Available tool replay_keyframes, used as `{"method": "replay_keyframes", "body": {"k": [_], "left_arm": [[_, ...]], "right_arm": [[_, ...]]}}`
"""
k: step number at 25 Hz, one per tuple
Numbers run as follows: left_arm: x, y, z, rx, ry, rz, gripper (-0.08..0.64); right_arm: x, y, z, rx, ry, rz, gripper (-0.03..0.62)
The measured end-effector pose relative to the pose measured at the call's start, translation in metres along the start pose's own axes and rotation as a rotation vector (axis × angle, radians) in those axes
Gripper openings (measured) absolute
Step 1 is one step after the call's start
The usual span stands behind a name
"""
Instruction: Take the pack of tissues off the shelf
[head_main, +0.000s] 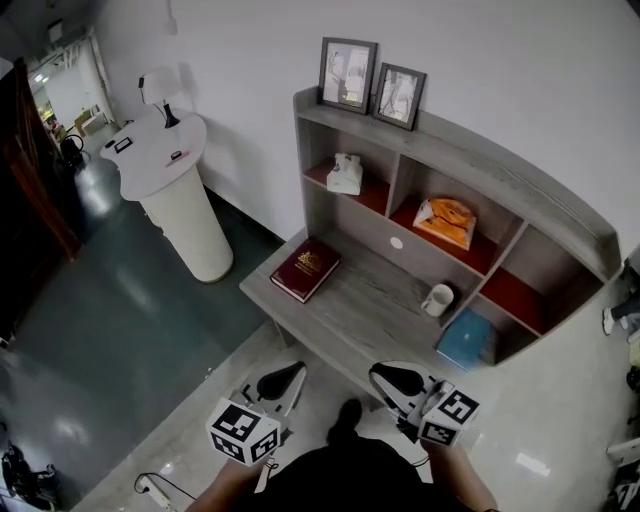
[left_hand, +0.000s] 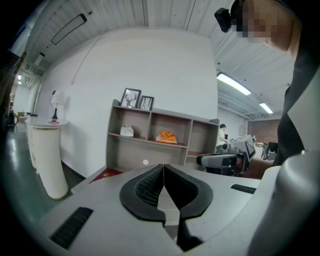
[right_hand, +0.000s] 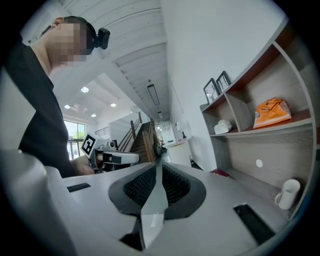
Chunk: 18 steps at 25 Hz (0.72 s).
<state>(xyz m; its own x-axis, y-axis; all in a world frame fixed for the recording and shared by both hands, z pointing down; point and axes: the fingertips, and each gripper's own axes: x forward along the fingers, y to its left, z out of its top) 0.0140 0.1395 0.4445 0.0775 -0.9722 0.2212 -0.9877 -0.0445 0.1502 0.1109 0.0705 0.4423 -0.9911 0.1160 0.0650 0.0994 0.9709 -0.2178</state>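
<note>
An orange pack of tissues (head_main: 446, 222) lies in the middle compartment of the grey shelf unit (head_main: 455, 150); it also shows in the left gripper view (left_hand: 167, 136) and the right gripper view (right_hand: 271, 112). Both grippers hang low in front of the desk, well short of the shelf. My left gripper (head_main: 283, 380) (left_hand: 163, 172) is shut with nothing between its jaws. My right gripper (head_main: 397, 379) (right_hand: 159, 172) is also shut and empty. A white object (head_main: 345, 174) sits in the left compartment.
On the desk top (head_main: 370, 300) lie a dark red book (head_main: 306, 268), a white mug (head_main: 437, 299) and a blue book (head_main: 467, 340). Two picture frames (head_main: 348, 74) stand on top of the shelf. A white round pedestal (head_main: 165, 160) with a lamp stands at the left.
</note>
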Motion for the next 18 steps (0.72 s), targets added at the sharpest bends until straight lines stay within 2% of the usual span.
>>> {"method": "replay_keyframes", "body": {"k": [4,7,10,14,18], "left_arm": [[0.041,0.033,0.022,0.023,0.027,0.005,0.015],[0.077,0.043,0.043,0.037,0.035,-0.03,0.017],[0.114,0.043,0.055,0.056,0.051,-0.07,0.017],[0.163,0.041,0.068,0.12,0.064,-0.105,0.017],[0.21,0.03,0.077,0.164,0.073,-0.194,0.018]], "right_arm": [[0.026,-0.044,0.016,0.011,-0.027,0.009,0.021],[0.034,-0.081,0.026,0.015,-0.038,0.001,0.02],[0.031,-0.113,0.03,0.029,-0.027,-0.023,0.02],[0.023,-0.15,0.024,0.049,-0.045,-0.065,0.021],[0.011,-0.166,0.027,0.094,-0.072,-0.118,0.02]]}}
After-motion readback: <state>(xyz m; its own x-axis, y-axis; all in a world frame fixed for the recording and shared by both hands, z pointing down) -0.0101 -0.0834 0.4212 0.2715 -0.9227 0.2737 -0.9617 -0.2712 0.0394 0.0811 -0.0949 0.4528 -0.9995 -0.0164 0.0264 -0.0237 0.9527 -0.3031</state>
